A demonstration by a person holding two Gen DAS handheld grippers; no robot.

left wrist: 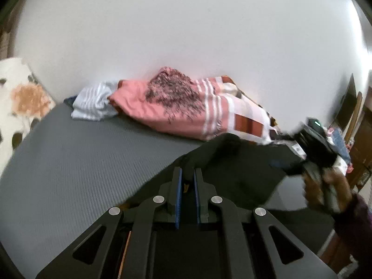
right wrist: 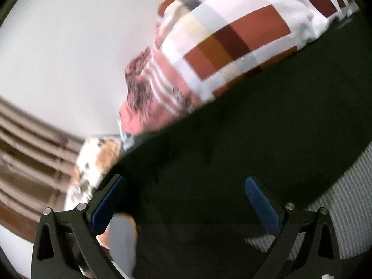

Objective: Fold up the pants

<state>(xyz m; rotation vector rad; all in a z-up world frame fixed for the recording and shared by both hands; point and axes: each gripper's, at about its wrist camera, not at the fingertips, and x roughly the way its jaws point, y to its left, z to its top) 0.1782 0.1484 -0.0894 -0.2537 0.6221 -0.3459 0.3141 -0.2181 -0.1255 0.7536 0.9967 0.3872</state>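
Left hand-held gripper (left wrist: 187,174) pinches soft, limp black pants (left wrist: 232,162) above ribbed grey mat (left wrist: 69,151); right hand-held gripper (right wrist: 183,197) spread wide, pads clear of cloth.

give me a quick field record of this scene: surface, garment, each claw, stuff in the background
surface: grey ribbed mat
garment: dark pants lying on the mat, one part lifted
left claw: shut on a fold of the pants
right claw: open, pads wide apart over the pants, not gripping
background: pink blanket, checked pillow, light blue striped cloth, all along the white wall
blur: right wrist view is smeared
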